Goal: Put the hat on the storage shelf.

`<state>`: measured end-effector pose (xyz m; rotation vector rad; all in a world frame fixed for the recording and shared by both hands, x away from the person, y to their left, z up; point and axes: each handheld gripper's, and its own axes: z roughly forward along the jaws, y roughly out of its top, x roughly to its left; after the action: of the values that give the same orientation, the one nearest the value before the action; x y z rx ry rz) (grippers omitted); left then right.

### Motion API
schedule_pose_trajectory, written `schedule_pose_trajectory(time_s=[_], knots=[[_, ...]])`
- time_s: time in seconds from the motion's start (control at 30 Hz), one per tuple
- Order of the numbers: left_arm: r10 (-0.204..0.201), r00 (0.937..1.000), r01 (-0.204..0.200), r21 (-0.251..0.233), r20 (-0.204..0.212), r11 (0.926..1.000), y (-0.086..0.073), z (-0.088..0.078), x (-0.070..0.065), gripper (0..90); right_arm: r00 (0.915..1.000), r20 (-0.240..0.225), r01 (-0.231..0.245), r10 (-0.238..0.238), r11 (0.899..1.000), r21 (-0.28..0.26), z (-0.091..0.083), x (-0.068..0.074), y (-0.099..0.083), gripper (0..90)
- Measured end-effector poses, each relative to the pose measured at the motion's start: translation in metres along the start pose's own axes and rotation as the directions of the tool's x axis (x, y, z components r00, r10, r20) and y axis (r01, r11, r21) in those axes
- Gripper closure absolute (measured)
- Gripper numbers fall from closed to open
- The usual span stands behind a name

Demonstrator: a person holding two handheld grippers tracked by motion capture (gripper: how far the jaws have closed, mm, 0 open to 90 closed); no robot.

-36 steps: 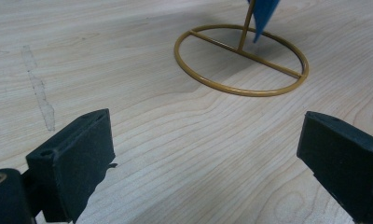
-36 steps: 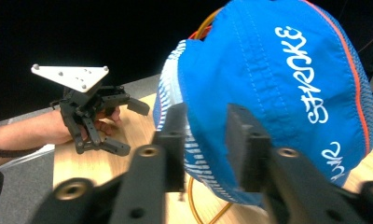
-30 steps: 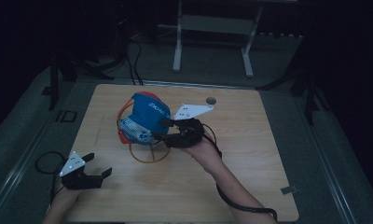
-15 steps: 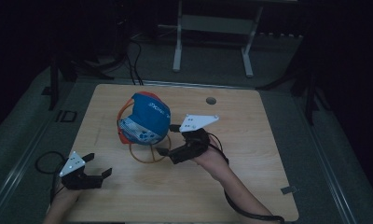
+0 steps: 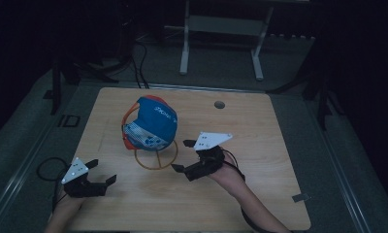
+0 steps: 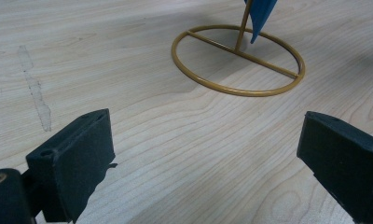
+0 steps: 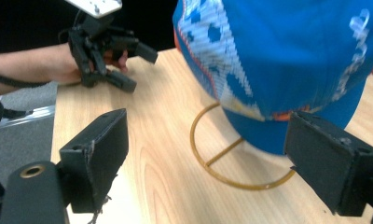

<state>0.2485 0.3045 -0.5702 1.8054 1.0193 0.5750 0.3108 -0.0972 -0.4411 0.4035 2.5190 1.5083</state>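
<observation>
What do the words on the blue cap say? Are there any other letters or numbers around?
White writing on the blue cap: too small and blurred to read.
White print on the cap's side in the right gripper view: blurred, not readable.
White marking on the floor left of the table: looks like "ID", not certain.
Nothing else with writing.

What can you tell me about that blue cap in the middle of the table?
The cap is blue fabric with an orange edge, pale lettering on top and a white-and-blue patterned band. It hangs tilted on a thin gold wire stand whose ring foot rests on the wooden table. Nothing grips it; both grippers sit apart from it.
</observation>
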Motion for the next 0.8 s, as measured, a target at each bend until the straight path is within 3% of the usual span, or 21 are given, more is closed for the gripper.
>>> schedule_pose_trajectory(time_s=[0.17, 0.8], knots=[[0.001, 1.0, -0.001, 0.001, 0.0, 1.0, 0.0, 0.0, 0.0, 4.2, 0.9999, -0.01, -0.014, 0.014, 1.0, 0.009, -0.001, -0.003, -0.013, 13.8], [0.004, 1.0, -0.004, 0.005, 0.004, 1.0, 0.0, 0.0, 0.0, 4.2, 0.9962, 0.031, -0.082, 0.081, 0.996, 0.022, -0.002, -0.022, -0.083, 13.9]])
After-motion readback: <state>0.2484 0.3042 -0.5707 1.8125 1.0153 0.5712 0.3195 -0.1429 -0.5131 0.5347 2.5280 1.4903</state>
